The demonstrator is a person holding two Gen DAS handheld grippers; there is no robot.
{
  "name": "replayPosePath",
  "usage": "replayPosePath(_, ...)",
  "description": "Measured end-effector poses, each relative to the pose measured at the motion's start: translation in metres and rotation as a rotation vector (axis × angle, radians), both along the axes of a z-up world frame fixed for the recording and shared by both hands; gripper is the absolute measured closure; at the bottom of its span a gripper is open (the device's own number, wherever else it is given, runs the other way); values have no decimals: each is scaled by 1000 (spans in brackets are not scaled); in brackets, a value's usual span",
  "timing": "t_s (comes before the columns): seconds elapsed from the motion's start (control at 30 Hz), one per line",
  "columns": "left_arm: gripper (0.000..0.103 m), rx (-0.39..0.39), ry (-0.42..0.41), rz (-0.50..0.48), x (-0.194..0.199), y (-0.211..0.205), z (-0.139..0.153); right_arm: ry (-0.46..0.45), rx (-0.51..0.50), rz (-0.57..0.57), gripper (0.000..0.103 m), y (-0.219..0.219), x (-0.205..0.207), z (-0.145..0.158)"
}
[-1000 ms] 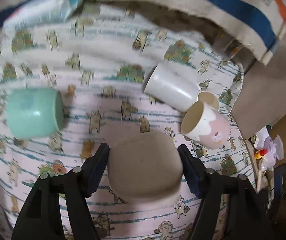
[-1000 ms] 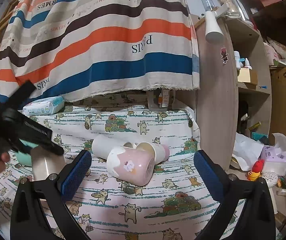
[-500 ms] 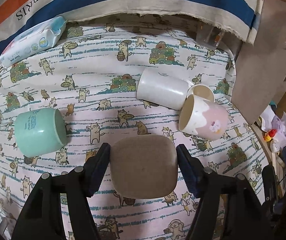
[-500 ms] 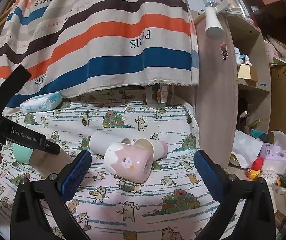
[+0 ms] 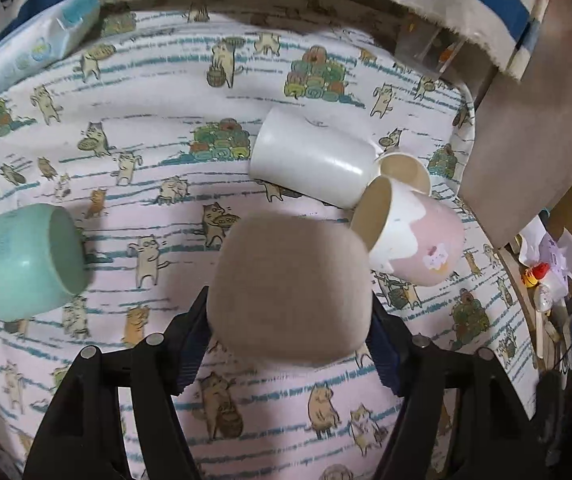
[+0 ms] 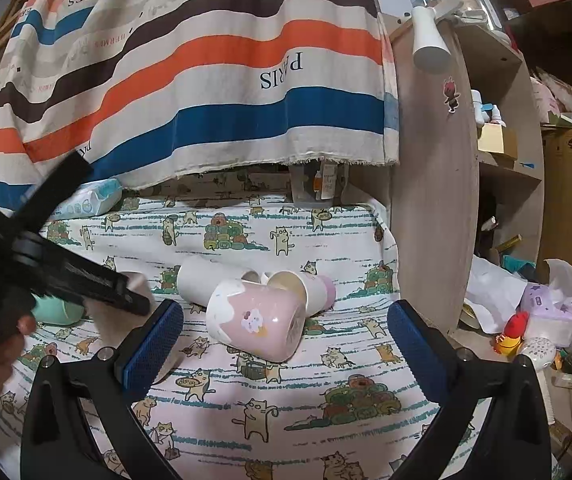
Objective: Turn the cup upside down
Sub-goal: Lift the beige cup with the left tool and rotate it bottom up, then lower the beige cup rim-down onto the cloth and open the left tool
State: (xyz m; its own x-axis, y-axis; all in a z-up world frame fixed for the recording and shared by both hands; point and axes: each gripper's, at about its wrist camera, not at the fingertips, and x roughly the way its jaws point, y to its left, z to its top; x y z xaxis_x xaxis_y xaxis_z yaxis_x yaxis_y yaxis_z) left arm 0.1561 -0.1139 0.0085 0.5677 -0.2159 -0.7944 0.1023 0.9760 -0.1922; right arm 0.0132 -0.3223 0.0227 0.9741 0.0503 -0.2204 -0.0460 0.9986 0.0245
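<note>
My left gripper (image 5: pixel 288 336) is shut on a beige cup (image 5: pixel 288 288), base towards the camera, held above the cat-print tablecloth (image 5: pixel 158 148). In the right wrist view the left gripper (image 6: pixel 86 280) sits at the left and mostly hides that cup. A pink-and-white cup (image 5: pixel 410 244) lies on its side to the right; it also shows in the right wrist view (image 6: pixel 258 320). A white cup (image 5: pixel 314 162) and another cup (image 5: pixel 404 172) lie behind it. A mint cup (image 5: pixel 26 260) lies on its side at the left. My right gripper (image 6: pixel 286 344) is open and empty, in front of the pink cup.
A wipes pack (image 5: pixel 34 48) lies at the back left. A striped cloth (image 6: pixel 206 72) hangs behind the table. A wooden shelf panel (image 6: pixel 434 184) stands at the table's right edge, with clutter (image 6: pixel 542 320) beyond it.
The left gripper has moved forward with the beige cup, closer to the pink cup. The right gripper has barely moved.
</note>
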Motion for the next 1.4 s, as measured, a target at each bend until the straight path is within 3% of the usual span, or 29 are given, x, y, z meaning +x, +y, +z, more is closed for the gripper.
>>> replayPosePath(0.1,34,-7,-7,-9,1,-3,-5,1,0,0,0,0,0,0)
replayPosePath(0.43,35,145,-53,21,-12,-5,1,8,-1,-4,0,0,1,0)
replayPosePath(0.6,35,137,-56,34,-11,3,-4,17,-2,-8,0,0,3,-1)
replayPosePath(0.63,30,141,-66,33,-11,3,-5,20,-1,-9,0,-1,3,-1)
replayPosePath(0.67,23,144,-83,26,-13,3,-4,21,-1,-10,0,-1,4,-1)
replayPosePath(0.83,4,138,-260,-1,-35,8,7,23,-1,-11,0,-1,4,-1)
replayPosePath(1.17,3,123,-533,34,-101,57,25,48,-4,-2,0,1,9,-3)
replayPosePath(1.4,0,139,-625,112,-141,98,23,81,-25,5,0,5,16,-6)
